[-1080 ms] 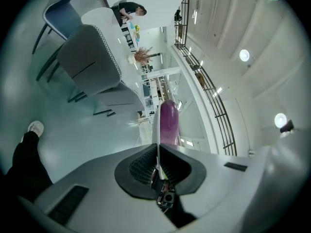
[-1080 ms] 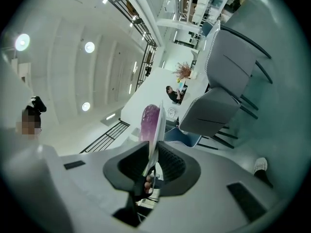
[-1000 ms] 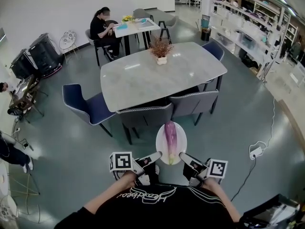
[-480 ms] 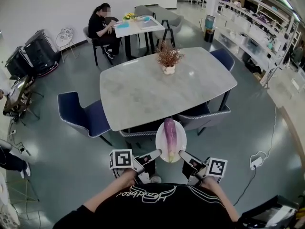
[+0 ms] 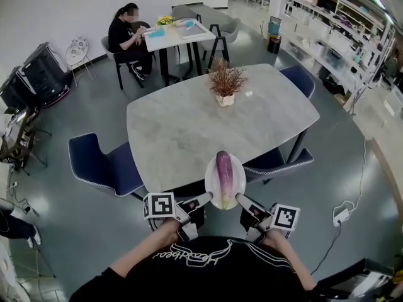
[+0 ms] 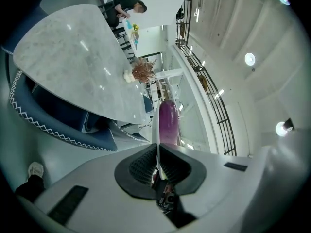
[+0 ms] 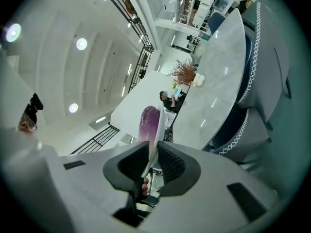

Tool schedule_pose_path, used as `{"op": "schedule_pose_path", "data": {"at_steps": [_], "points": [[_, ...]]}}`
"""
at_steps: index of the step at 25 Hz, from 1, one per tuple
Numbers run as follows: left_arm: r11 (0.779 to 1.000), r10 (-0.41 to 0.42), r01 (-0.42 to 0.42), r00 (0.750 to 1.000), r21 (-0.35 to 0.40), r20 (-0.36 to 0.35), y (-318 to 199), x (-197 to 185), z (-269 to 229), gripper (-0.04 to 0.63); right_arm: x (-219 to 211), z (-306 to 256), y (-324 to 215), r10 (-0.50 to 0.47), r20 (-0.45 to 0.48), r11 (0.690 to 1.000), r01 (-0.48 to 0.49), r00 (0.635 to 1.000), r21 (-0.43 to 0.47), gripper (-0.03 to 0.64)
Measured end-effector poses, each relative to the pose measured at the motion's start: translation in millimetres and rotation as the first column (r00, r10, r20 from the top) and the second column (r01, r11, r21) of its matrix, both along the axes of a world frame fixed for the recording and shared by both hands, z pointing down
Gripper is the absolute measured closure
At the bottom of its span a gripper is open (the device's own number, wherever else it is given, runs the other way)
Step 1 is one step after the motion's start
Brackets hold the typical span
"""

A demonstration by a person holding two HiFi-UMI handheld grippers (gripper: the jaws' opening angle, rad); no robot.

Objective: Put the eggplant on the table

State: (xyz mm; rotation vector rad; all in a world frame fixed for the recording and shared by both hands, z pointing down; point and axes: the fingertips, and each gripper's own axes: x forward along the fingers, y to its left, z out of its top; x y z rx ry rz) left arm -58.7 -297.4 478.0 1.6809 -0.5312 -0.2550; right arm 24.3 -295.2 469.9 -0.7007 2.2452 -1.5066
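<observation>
Plate (image 5: 239, 181) with eggplant (image 5: 224, 168) held near table (image 5: 189, 124) edge.
Left tool (image 5: 206, 199), right tool (image 5: 240, 200) both clamped on plate rim, 6 o'clock.

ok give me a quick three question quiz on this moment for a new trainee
1. True or false: the eggplant lies directly on the grey table.
2. What are the left gripper and right gripper shut on? A) the white plate's rim B) the eggplant itself C) a chair back
3. Short answer: what stands on the grey table?
Key: 1 false, it lies on the plate, which the grippers hold. 2 A. 3 a small pot of dried plant.
</observation>
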Motion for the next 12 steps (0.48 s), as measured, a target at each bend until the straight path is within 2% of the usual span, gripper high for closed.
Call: {"op": "schedule_pose_path", "data": {"at_steps": [8,12], "points": [[0.999,-0.005,0.005,1.0,-0.037,0.009,-15.2,3.0,19.7,0.575,4.9,19.6,-17.4,0.011,-0.009,0.999,-0.011,1.0,-0.03,0.552],[0.999,-0.024,0.024,1.0,-0.032,0.011,-28.5,0.1,23.7,0.575,2.9,24.3,-31.8,0.004,-0.014,0.999,-0.004,1.0,-0.035,0.552]]}}
